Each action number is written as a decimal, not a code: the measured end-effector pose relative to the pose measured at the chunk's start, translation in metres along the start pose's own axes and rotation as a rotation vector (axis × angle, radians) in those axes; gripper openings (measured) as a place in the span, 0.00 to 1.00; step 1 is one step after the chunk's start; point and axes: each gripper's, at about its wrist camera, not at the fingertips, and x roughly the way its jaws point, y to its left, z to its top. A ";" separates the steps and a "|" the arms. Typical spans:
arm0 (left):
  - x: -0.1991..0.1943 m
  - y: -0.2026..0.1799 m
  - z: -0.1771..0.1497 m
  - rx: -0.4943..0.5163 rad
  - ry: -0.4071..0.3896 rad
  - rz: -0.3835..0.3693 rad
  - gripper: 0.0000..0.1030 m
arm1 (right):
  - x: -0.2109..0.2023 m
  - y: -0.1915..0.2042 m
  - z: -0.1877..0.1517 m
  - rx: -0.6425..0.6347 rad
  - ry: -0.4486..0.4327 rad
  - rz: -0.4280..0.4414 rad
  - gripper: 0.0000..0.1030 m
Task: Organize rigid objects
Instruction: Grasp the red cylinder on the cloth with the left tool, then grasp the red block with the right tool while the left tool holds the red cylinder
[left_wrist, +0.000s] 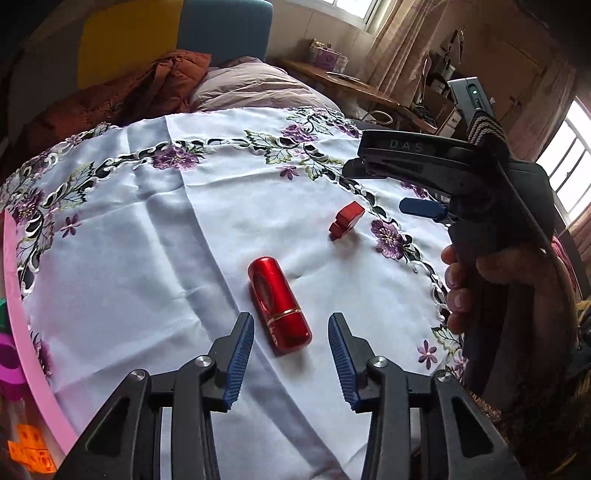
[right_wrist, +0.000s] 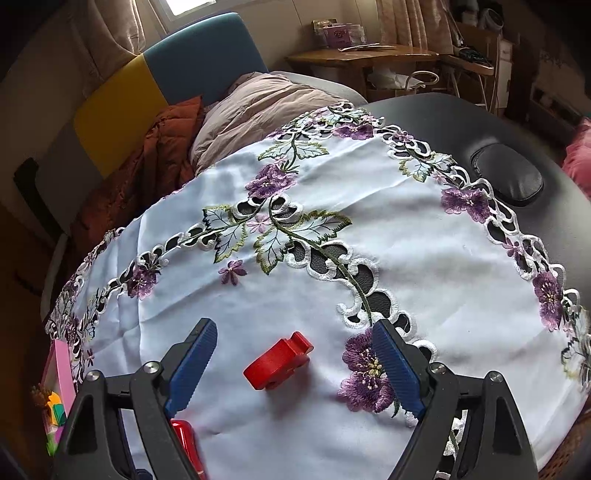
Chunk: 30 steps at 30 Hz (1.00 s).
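Observation:
A glossy red lipstick tube (left_wrist: 279, 303) lies on the white embroidered tablecloth (left_wrist: 147, 229). My left gripper (left_wrist: 291, 334) is open, its blue pads on either side of the tube's near end, not touching it. A small red block (left_wrist: 346, 220) lies farther right; it also shows in the right wrist view (right_wrist: 277, 365). My right gripper (right_wrist: 293, 363) is open wide around the red block, just above the cloth. The right gripper's body (left_wrist: 443, 173) shows in the left wrist view, held in a hand. The tube's end (right_wrist: 186, 441) peeks in at the lower left of the right wrist view.
A pink box (left_wrist: 22, 317) with colourful pieces stands at the cloth's left edge; it also shows in the right wrist view (right_wrist: 61, 373). The black padded table (right_wrist: 517, 147) extends past the cloth on the right. Bedding and a chair lie behind.

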 end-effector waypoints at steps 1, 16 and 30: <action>0.006 -0.001 0.004 0.002 0.011 0.004 0.41 | 0.000 0.000 0.000 0.003 0.000 -0.001 0.84; 0.030 0.001 -0.005 0.060 0.000 0.124 0.25 | 0.005 -0.015 0.007 0.070 0.001 0.014 0.84; -0.004 0.038 -0.049 -0.031 -0.078 0.208 0.25 | 0.015 0.000 -0.001 0.012 0.059 0.105 0.80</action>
